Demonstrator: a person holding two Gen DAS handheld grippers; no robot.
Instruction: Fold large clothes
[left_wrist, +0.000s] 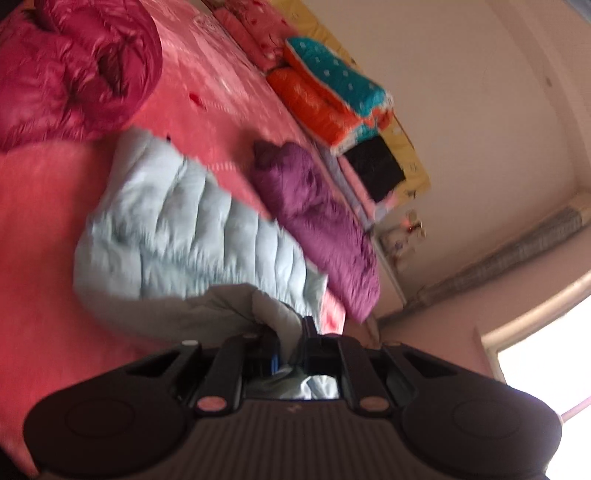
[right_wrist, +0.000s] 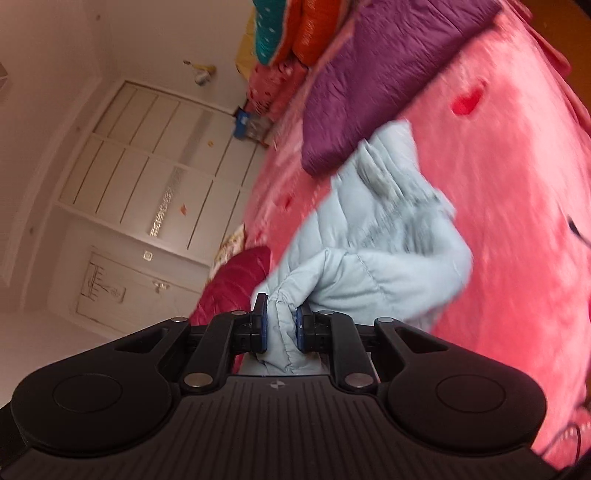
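Note:
A pale blue quilted puffer jacket (left_wrist: 192, 236) lies across the pink bed cover (left_wrist: 44, 206), partly lifted at its near end. My left gripper (left_wrist: 290, 339) is shut on a bunched edge of that jacket, with pale fabric showing between and behind its fingers. In the right wrist view the same jacket (right_wrist: 373, 251) hangs up from the bed toward the camera, and my right gripper (right_wrist: 281, 325) is shut on a gathered fold of it, the blue pads (right_wrist: 300, 326) pressing the cloth from both sides. Both views are tilted and blurred.
A purple puffer jacket (left_wrist: 317, 229) lies just beyond the blue one, and a magenta jacket (left_wrist: 70, 66) is heaped at the far left. Folded teal and orange quilts (left_wrist: 332, 96) are stacked by the wall. White cupboard doors (right_wrist: 147, 173) face the bed's side.

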